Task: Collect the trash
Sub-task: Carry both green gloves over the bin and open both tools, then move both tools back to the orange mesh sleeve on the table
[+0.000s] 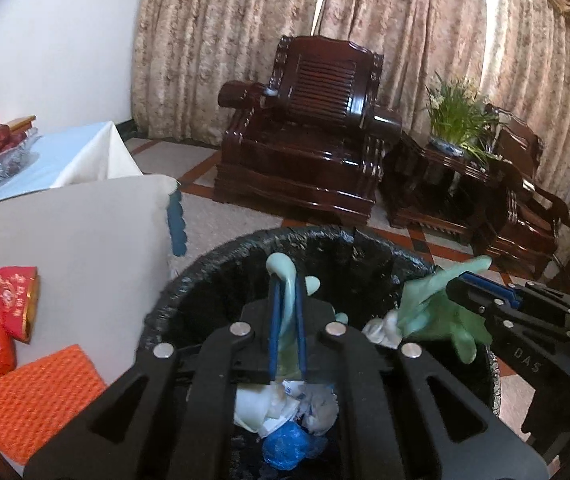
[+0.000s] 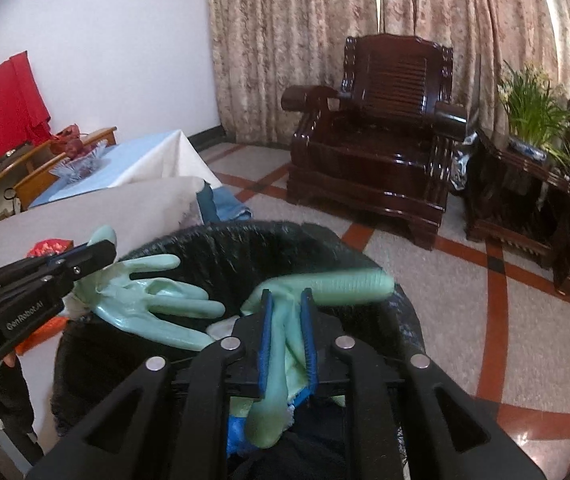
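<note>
Both held over the black-lined bin (image 1: 189,280), left gripper (image 1: 287,316) clamped on one pale green rubber glove (image 1: 285,276), right gripper (image 2: 288,312) pinching another glove (image 2: 325,284), presumably for dropping onto trash inside.

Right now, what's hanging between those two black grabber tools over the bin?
Pale green rubber gloves stretch between the left gripper and right gripper, above the black-lined trash bin. The right wrist view shows it best.

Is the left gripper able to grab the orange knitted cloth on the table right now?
Probably not yet. The left gripper is shut on a green rubber glove over the trash bin, so its jaws are full; the orange knitted cloth lies off to its left.
</note>
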